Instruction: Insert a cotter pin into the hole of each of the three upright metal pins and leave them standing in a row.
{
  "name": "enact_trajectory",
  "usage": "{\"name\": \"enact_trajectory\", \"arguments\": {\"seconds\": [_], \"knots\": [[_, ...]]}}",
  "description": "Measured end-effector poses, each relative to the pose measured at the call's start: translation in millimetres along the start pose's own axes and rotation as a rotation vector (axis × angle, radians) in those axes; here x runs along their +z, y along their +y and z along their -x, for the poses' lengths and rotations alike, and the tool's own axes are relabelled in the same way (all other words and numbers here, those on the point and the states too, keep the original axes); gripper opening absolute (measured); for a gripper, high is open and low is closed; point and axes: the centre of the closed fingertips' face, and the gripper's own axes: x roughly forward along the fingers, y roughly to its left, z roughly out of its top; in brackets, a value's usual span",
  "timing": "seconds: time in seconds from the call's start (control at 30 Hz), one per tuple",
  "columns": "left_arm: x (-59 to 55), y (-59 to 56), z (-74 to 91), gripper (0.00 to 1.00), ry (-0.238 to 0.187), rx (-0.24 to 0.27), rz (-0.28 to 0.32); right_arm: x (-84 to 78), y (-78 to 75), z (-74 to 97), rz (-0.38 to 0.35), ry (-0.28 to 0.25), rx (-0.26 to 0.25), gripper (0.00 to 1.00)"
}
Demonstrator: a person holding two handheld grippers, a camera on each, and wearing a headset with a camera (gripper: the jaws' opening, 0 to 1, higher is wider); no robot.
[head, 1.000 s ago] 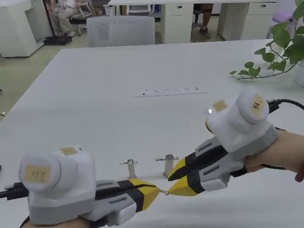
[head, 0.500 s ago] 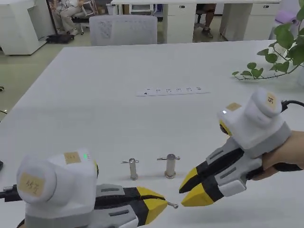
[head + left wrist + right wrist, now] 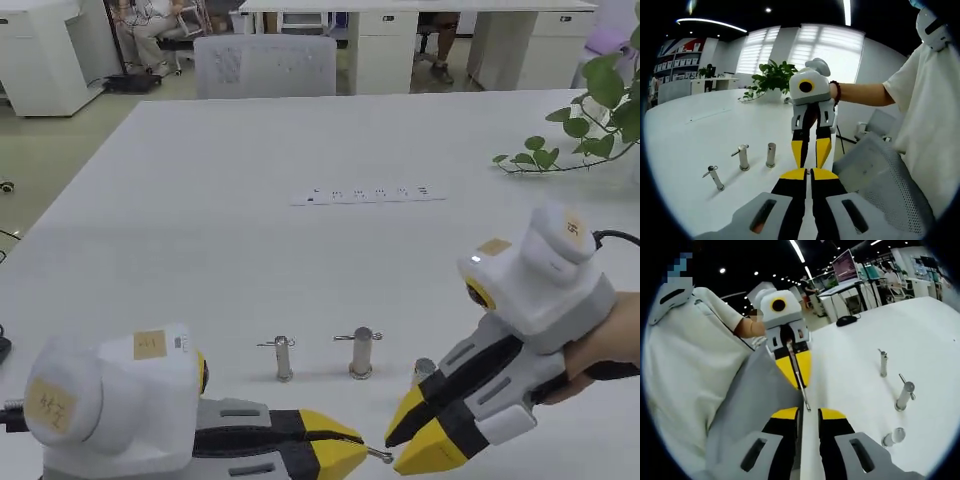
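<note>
Three metal pins stand in a row on the white table [image 3: 200, 250]. The left pin [image 3: 284, 357] and the middle pin [image 3: 361, 352] each carry a cotter pin through the top. The right pin [image 3: 424, 370] is bare and partly hidden behind my right gripper [image 3: 412, 440], which is open just in front of it. My left gripper [image 3: 345, 458] is shut on a thin cotter pin [image 3: 378, 455] that sticks out toward the right gripper's tips. In the right gripper view the cotter pin [image 3: 800, 382] points at the open right gripper [image 3: 808, 412]. The left gripper [image 3: 809, 172] faces the bare pin [image 3: 771, 154].
A white power strip [image 3: 370, 194] lies further back on the table. A leafy plant [image 3: 590, 110] hangs over the far right corner. A grey chair [image 3: 265, 65] stands behind the far edge. Both grippers are close to the table's near edge.
My right gripper has drawn back to the right and nearer, away from the cotter pin's end, uncovering the bare third pin. The left gripper keeps the cotter pin and has come slightly nearer.
</note>
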Motion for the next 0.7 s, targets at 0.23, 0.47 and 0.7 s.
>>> {"name": "enact_trajectory", "arguments": {"seconds": [0.23,0.47,0.7], "knots": [[2.4,-6.1,0.4,0.00,-0.010,-0.024,-0.006,-0.9,4.8,-0.7,-0.010,-0.012,0.039,0.15],[4.2,-12.7,0.2,0.00,-0.019,-0.049,-0.013,0.3,9.1,-0.2,-0.011,-0.027,0.066,0.13],[4.7,-15.1,0.2,0.00,-0.021,-0.060,-0.017,1.8,12.0,0.2,-0.009,-0.041,0.079,0.08]]}}
